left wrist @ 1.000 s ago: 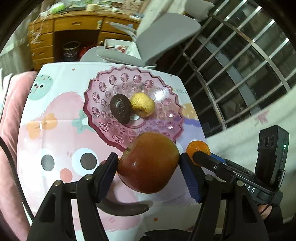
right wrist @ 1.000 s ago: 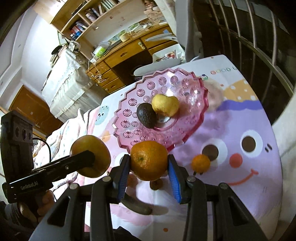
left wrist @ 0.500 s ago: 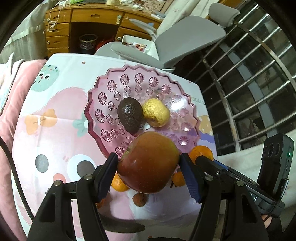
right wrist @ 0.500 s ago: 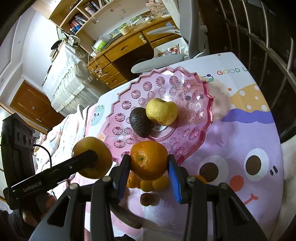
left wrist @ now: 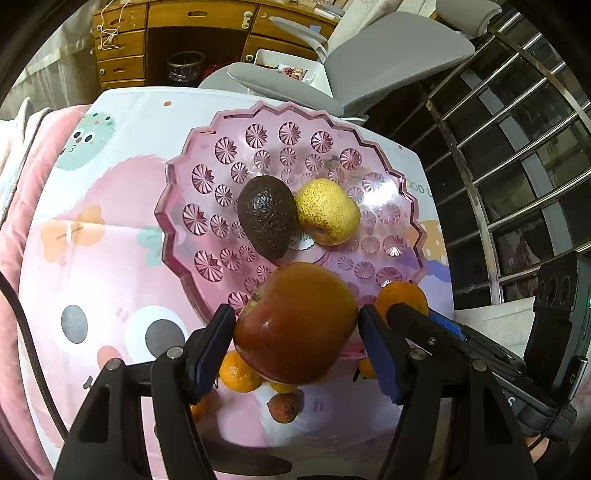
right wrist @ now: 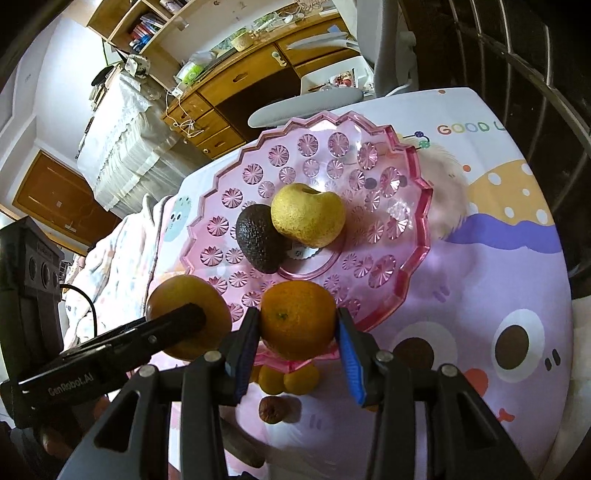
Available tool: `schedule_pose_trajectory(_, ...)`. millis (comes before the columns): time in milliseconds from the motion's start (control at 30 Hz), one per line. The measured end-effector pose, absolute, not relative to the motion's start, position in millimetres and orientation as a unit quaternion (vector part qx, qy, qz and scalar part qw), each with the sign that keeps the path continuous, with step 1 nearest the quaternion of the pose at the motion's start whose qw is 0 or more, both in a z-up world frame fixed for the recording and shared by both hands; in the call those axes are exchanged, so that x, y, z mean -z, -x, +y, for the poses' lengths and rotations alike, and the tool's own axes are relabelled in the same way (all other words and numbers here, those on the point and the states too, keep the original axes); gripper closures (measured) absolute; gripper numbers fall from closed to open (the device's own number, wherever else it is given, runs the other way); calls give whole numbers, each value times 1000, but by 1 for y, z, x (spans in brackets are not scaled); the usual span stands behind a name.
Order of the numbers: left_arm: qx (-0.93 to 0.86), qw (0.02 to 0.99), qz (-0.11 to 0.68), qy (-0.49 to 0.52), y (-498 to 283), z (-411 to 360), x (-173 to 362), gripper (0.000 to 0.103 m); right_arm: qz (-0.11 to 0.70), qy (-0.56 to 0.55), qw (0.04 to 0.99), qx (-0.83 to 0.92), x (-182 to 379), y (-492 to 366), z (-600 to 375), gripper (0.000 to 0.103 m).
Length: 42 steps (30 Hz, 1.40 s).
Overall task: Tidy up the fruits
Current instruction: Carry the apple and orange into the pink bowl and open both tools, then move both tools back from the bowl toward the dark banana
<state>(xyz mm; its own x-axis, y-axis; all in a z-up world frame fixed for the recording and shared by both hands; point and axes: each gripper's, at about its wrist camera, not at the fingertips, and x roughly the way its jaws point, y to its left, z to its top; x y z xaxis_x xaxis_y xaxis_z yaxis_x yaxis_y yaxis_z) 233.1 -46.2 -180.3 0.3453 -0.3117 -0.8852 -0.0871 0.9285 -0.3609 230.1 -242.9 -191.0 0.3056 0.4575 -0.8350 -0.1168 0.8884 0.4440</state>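
Observation:
My left gripper (left wrist: 297, 341) is shut on a red-brown apple (left wrist: 295, 323), held above the near rim of the pink glass plate (left wrist: 192, 184). My right gripper (right wrist: 297, 339) is shut on an orange (right wrist: 297, 319), also above the plate's near rim (right wrist: 413, 258). A dark avocado (left wrist: 266, 216) and a yellow pear (left wrist: 327, 210) lie touching in the plate's middle; both also show in the right wrist view, avocado (right wrist: 258, 238) and pear (right wrist: 308, 214). The apple shows in the right wrist view (right wrist: 184, 317), the orange in the left wrist view (left wrist: 402, 297).
Small oranges (left wrist: 240, 371) and a brown wrinkled fruit (left wrist: 284, 406) lie on the cartoon tablecloth (left wrist: 92, 258) under the grippers. A grey chair (left wrist: 369, 59) and wooden desk (left wrist: 155, 33) stand beyond the table. A metal railing (left wrist: 517, 147) is to the right.
Both grippers moved forward with their fruit, from over the tablecloth to over the plate's near rim. The small oranges and brown fruit came into view below them.

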Motion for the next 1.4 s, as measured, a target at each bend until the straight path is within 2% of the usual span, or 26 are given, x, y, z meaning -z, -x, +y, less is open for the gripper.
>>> schedule_pose_trajectory(300,74,820,542,170,-238,-46,161,24,565,-157,794,-159,196,-233,-251,59)
schedule_pose_trajectory(367,71,819,543,171,-233,-44,160,23,558,-159,799,-159,192,-230,-252,50)
schedule_pose_trajectory(433,70,817,545,175,-227,-41,159,23,552,-158,804,-157,188,-227,-253,46)
schedule_pose_trajectory(800,62,819,539,187,-176,-22,148,19,546,-162,809,-146,176,-193,-250,45)
schedule_pose_trajectory(1400,20,809,553,196,-47,18,149,19,547,-184,811,-101,176,-78,-234,45)
